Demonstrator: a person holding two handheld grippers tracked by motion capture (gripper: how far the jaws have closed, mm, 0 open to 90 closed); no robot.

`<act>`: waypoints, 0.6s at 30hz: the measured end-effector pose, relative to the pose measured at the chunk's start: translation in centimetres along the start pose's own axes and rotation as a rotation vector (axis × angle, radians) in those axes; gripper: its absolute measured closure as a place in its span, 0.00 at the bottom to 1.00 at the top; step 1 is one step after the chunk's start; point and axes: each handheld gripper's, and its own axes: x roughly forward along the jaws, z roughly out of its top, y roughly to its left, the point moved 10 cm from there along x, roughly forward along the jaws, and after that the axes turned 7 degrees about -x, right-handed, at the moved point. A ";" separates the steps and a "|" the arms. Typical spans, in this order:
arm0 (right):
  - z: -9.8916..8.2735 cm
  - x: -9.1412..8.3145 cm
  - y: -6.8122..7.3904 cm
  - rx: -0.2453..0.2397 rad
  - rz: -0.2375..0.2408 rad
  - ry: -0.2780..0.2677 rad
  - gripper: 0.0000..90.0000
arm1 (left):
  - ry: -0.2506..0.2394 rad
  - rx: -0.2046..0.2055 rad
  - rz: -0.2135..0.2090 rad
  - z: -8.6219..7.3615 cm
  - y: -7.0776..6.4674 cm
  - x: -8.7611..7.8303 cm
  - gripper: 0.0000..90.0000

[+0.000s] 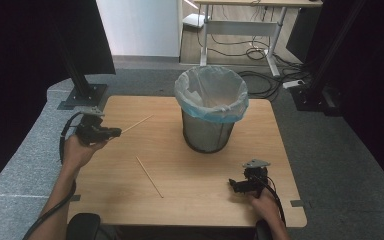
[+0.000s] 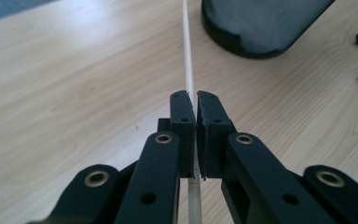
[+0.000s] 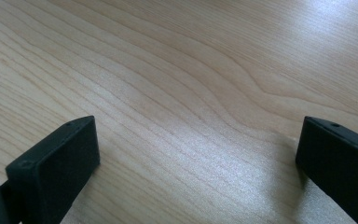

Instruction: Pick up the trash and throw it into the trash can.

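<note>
My left gripper (image 1: 116, 132) is held above the table's left side, shut on a thin wooden stick (image 1: 137, 123) that points toward the bin. In the left gripper view the stick (image 2: 187, 51) runs straight out between the pressed pads (image 2: 183, 123) of the gripper (image 2: 195, 99). A second wooden stick (image 1: 149, 176) lies loose on the wooden table (image 1: 130, 200) near the middle front. My right gripper (image 1: 234, 185) rests at the front right, and its jaws stand wide apart in the right gripper view (image 3: 198, 135) with only bare wood between them.
A black mesh waste bin (image 1: 210, 131) lined with a pale blue bag (image 1: 211, 95) stands at the table's middle back; its base (image 2: 261, 28) shows in the left gripper view. Black stands rise at both sides beyond the table. A desk and cables lie behind.
</note>
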 end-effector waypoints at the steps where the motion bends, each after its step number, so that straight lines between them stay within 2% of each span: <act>1: 0.0 0.0 0.0 0.000 0.000 0.000 0.00 | 0.000 0.000 0.000 0.0 0.0 0.0 0.96; 7: 0.0 0.0 0.0 -0.004 0.001 0.000 0.00 | -0.014 0.028 -0.022 4.0 -1.6 -2.0 0.96; 8: 0.0 0.0 0.0 -0.004 0.001 0.000 0.00 | -0.014 0.028 -0.022 4.0 -1.6 -2.0 0.96; 10: 0.0 0.0 0.0 -0.004 0.002 0.001 0.00 | -0.021 0.046 -0.038 5.9 -2.6 -2.8 0.96; 11: 0.0 0.0 0.0 -0.004 0.002 0.001 0.00 | -0.021 0.046 -0.038 5.9 -2.6 -2.8 0.96; 13: 0.0 0.0 0.0 -0.004 0.003 0.001 0.00 | -0.026 0.077 -0.044 7.8 -3.7 -3.7 0.96; 14: 0.0 0.0 0.0 -0.004 0.003 0.001 0.00 | -0.026 0.077 -0.044 7.8 -3.7 -3.7 0.96; 15: 0.0 0.0 0.0 -0.004 0.003 0.000 0.00 | -0.029 0.087 -0.046 8.4 -4.1 -3.9 0.96; 16: 0.0 0.0 0.0 -0.004 0.003 0.000 0.00 | -0.034 0.102 -0.054 9.8 -4.9 -4.3 0.96; 17: 0.0 0.0 0.0 -0.004 0.003 0.000 0.00 | -0.039 0.108 -0.056 10.4 -5.4 -4.4 0.96; 18: 0.0 0.0 0.0 -0.004 0.003 0.000 0.00 | -0.039 0.108 -0.056 10.4 -5.4 -4.4 0.96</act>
